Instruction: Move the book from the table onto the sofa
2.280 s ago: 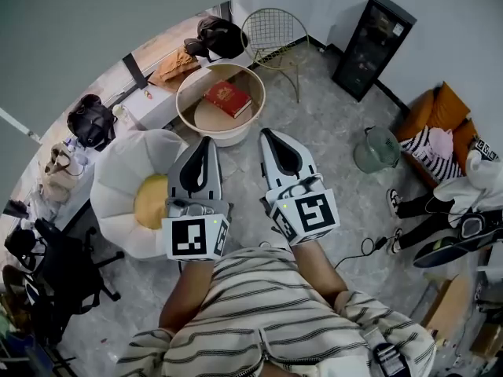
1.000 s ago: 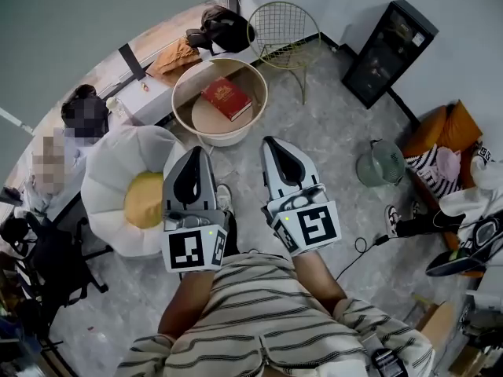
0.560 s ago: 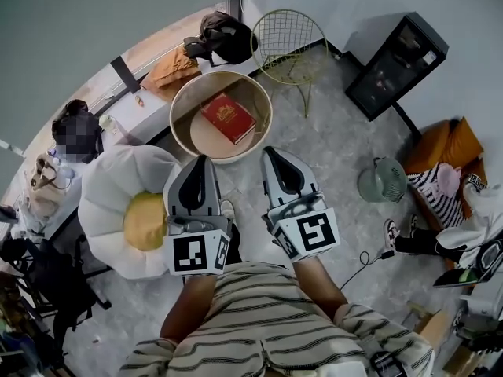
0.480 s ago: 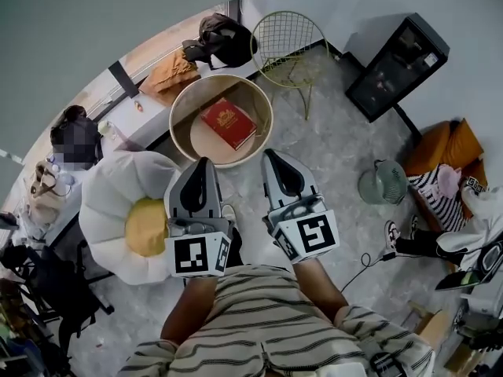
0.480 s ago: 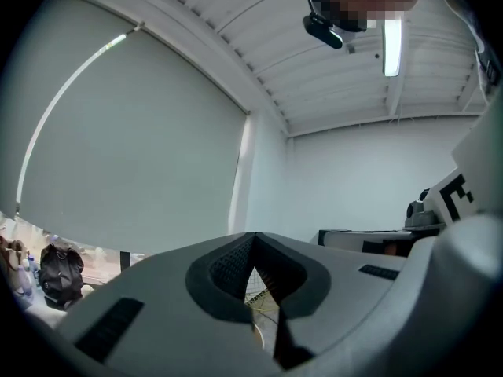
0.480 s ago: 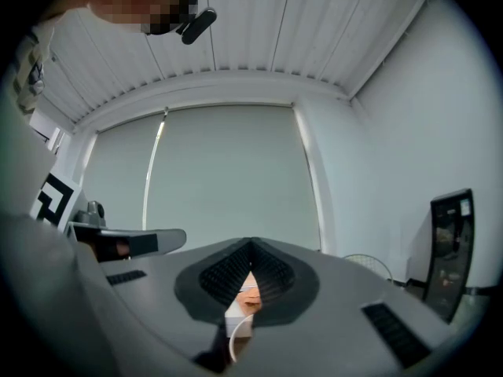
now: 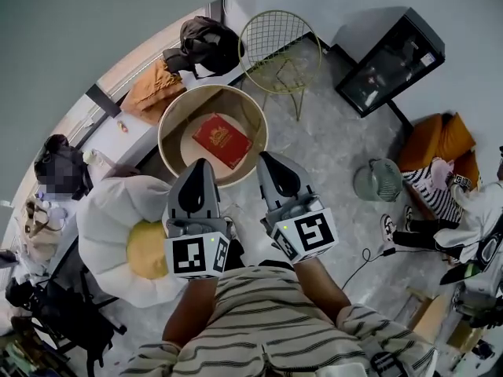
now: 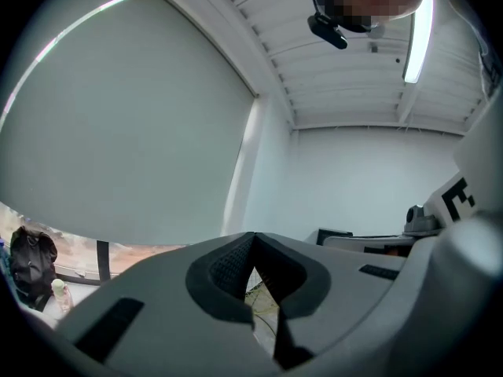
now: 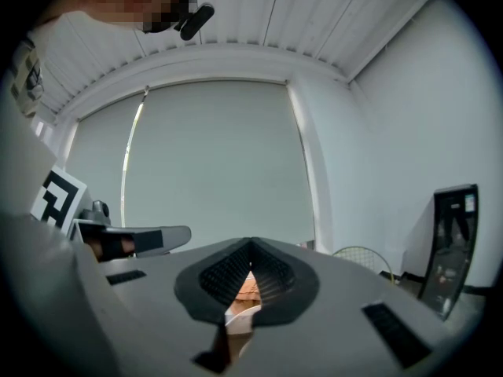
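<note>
A red book (image 7: 222, 140) lies flat inside the round beige table (image 7: 211, 89) with a raised rim, seen in the head view. My left gripper (image 7: 197, 164) is shut and empty, its tip over the table's near rim, just short of the book. My right gripper (image 7: 266, 158) is also shut and empty, level with the table's right rim. A white flower-shaped seat with a yellow centre (image 7: 118, 226) sits to the lower left. In the left gripper view the left gripper (image 8: 253, 246) shows closed jaws with nothing between them. The right gripper (image 9: 250, 251) looks the same in its own view.
A gold wire chair (image 7: 277, 42) stands behind the table, beside a black bag (image 7: 201, 44) and a brown bag (image 7: 152, 89) on a low white bench. To the right are a black cabinet (image 7: 389, 60), a floor fan (image 7: 377, 181), an orange seat (image 7: 435, 140) and a person's legs (image 7: 415, 230).
Both grippers have moved forward toward the round table, staying shut. The book now lies much nearer their tips, and the flower seat has slid lower left in the view.
</note>
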Demonstrator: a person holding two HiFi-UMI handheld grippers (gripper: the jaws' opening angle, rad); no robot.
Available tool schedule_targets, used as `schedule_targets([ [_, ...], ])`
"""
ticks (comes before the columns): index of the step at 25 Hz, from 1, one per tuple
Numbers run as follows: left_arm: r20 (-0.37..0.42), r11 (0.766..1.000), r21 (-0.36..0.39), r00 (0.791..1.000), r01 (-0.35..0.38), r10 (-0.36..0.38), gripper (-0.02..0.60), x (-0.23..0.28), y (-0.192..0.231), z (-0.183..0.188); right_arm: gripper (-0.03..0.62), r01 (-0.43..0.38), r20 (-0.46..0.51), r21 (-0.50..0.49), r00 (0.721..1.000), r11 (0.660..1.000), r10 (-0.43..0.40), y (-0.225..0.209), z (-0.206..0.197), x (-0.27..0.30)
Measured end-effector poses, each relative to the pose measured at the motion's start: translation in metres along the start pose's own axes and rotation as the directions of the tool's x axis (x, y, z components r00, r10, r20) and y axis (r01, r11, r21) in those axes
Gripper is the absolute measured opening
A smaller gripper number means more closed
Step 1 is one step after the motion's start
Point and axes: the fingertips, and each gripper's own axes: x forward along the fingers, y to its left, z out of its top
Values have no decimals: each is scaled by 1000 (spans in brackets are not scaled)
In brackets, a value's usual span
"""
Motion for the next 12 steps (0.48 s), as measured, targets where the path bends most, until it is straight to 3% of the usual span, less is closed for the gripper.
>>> schedule_targets([
  [12,-46,999,-49,999,17,-20,5,60,36,-22,12,14,-58,9,998,1000,-14,-19,-15,67],
])
